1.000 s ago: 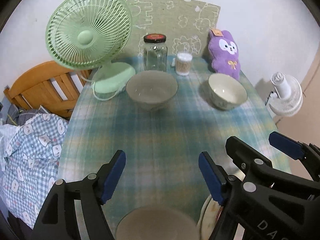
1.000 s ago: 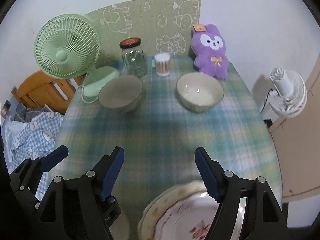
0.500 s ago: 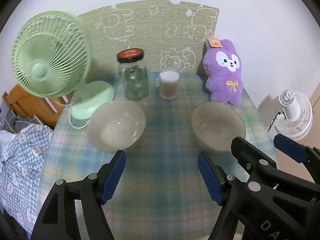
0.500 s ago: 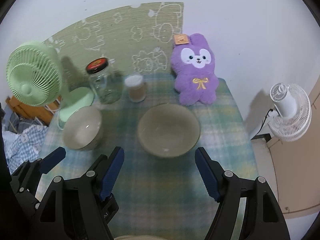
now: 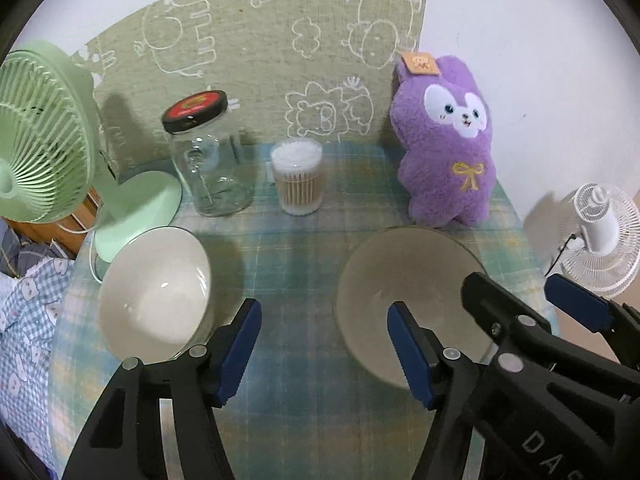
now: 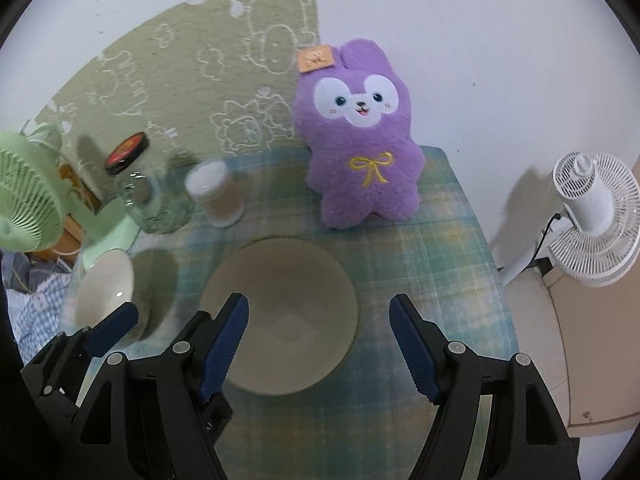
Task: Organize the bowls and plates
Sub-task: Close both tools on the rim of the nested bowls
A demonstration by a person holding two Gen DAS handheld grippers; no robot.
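Basically nothing sorted yet. Worktop [image 5: 304, 420] carries two bowls well apart: right bowl [image 6: 288, 320] by the plush [image 6: 356, 136], left bowl [image 5: 154, 296] by the green fan [image 5: 36, 140]. No plates visible. Right gripper [image 6: 320, 344] gapes wide over the right bowl, empty; left gripper [image 5: 324, 344] wide too, between bowls, empty. Stacking all remains.

left claw [image 5: 322, 344]: jaws wide apart, empty | right claw [image 6: 318, 340]: jaws wide apart, empty
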